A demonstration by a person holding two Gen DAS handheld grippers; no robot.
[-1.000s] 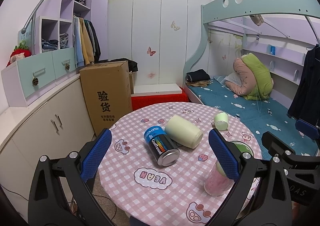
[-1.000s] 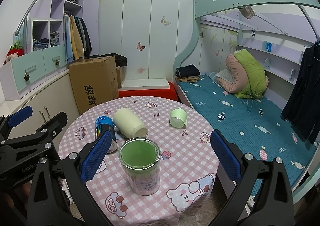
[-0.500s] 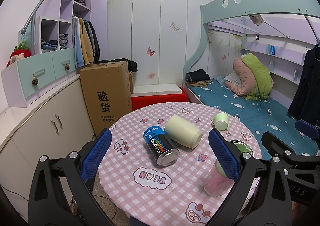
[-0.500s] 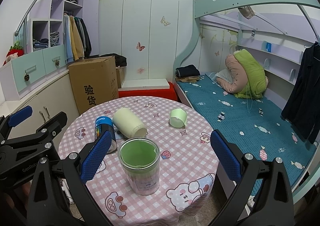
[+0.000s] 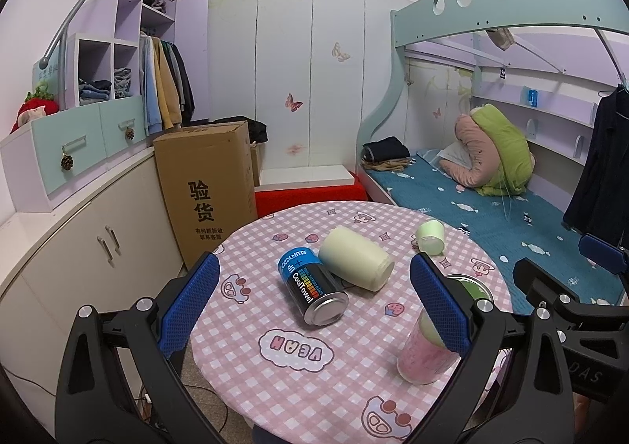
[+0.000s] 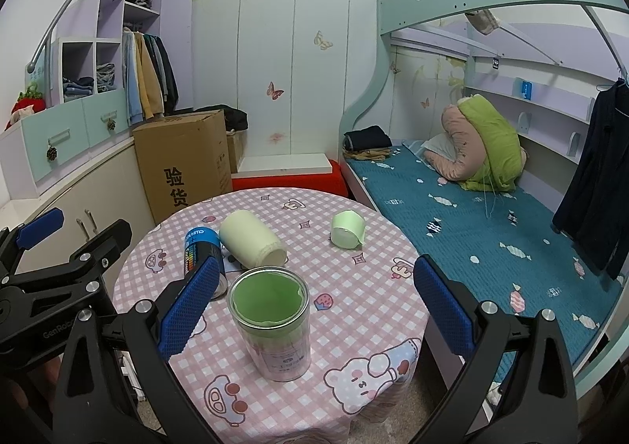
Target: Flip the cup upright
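Both claws hung wide and empty: the left gripper (image 5: 312,302) framed a toppled CoolTowel can (image 5: 312,290) touching a cream cup (image 5: 355,264) on its side. Ahead of the right gripper (image 6: 316,302), past an upright green-lined tumbler (image 6: 271,322), the small green cup (image 6: 346,229) lay tipped on the checked tablecloth (image 6: 354,287).
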